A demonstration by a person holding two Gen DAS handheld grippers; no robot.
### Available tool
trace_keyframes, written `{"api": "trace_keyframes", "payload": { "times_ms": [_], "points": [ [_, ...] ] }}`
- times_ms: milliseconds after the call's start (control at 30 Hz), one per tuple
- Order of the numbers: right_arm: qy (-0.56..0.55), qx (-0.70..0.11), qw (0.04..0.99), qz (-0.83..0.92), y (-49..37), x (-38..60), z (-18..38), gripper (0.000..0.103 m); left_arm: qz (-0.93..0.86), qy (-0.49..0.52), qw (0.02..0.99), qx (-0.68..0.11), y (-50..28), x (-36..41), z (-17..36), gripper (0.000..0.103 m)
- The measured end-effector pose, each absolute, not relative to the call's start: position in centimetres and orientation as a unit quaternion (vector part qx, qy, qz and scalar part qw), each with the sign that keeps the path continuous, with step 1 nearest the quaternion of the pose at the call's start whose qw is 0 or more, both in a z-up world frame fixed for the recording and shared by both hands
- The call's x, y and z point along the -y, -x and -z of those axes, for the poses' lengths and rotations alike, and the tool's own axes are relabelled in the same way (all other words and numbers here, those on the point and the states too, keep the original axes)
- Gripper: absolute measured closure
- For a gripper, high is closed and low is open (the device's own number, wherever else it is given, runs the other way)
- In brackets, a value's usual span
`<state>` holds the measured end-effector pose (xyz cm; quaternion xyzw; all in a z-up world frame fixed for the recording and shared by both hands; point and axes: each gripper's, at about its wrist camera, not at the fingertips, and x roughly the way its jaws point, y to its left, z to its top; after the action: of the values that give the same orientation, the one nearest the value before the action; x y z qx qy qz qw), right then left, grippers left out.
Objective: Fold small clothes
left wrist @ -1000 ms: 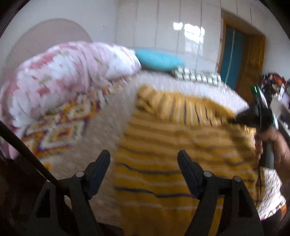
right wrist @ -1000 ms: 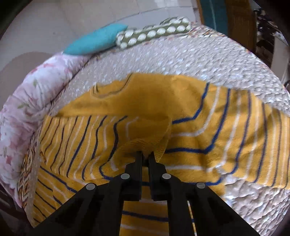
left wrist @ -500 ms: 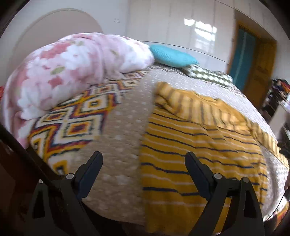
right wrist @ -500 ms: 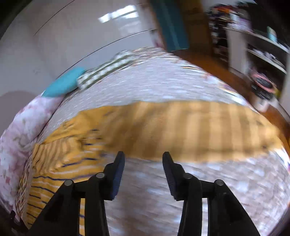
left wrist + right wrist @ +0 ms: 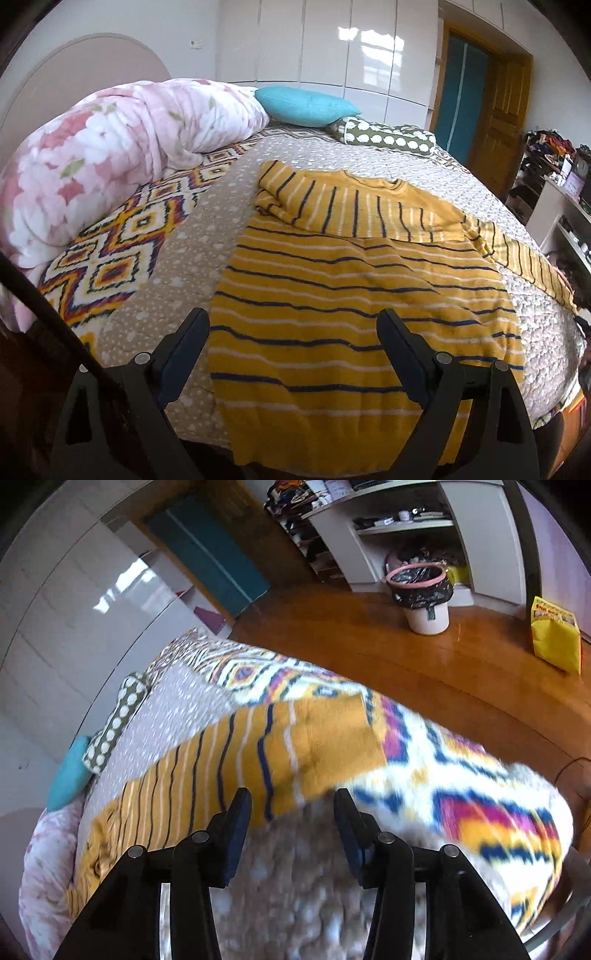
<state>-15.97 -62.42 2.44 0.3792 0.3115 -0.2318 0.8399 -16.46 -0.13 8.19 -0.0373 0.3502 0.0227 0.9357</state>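
The yellow striped sweater (image 5: 354, 295) lies flat on the bed (image 5: 177, 280); the left gripper (image 5: 293, 349) hovers over its hem, jaws wide, empty; the right gripper (image 5: 291, 830), spread and empty, hangs beside the blurred sleeve (image 5: 258, 749); 1 sleeve end runs out of the left view.

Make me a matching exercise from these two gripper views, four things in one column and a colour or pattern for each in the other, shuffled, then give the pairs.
Things:
1. sweater
2. plain pillow
3. rolled duvet
4. bin rim

Looks:
A. pink
B. mustard yellow, navy and white stripes
C. turquoise
D. white with pink flowers

Pairs: 1-B, 2-C, 3-D, 4-A
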Motion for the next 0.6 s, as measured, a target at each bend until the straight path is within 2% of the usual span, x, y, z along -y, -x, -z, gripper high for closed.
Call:
{"api": "trace_keyframes", "payload": {
  "times_ms": [67,100,133,167,200,333,433,600],
  "points": [
    [-0.386,-0.313,0.832,0.247,15.3,63.2,-2.2,0.053,-0.021,0.032,0.937,-0.348,16.6,0.3,-8.3,0.012],
    [-0.399,-0.314,0.823,0.256,14.8,63.8,-1.7,0.068,-0.022,0.030,0.938,-0.345,16.7,0.3,-8.3,0.012],
    [-0.412,-0.313,0.814,0.264,14.7,64.4,-1.3,0.078,-0.023,0.027,0.939,-0.342,16.9,0.2,-8.4,0.012],
    [-0.423,-0.311,0.809,0.265,14.4,65.1,-1.0,0.088,-0.023,0.027,0.940,-0.341,16.9,0.2,-8.4,0.012],
    [-0.427,-0.311,0.806,0.266,14.2,65.3,-1.2,0.091,-0.024,0.027,0.940,-0.340,17.0,0.0,-8.4,0.012],
    [-0.373,-0.309,0.837,0.256,12.8,62.8,-5.1,0.096,-0.027,0.048,0.939,-0.340,16.9,-1.2,-8.1,0.012],
    [-0.379,-0.300,0.860,0.163,10.3,59.1,-8.6,0.096,-0.022,0.070,0.935,-0.346,16.8,-2.1,-7.7,0.012],
    [-0.281,-0.306,0.910,0.015,3.1,46.3,-14.7,0.096,-0.020,0.072,0.939,-0.337,17.4,-3.0,-7.7,0.012]
  ]
}}
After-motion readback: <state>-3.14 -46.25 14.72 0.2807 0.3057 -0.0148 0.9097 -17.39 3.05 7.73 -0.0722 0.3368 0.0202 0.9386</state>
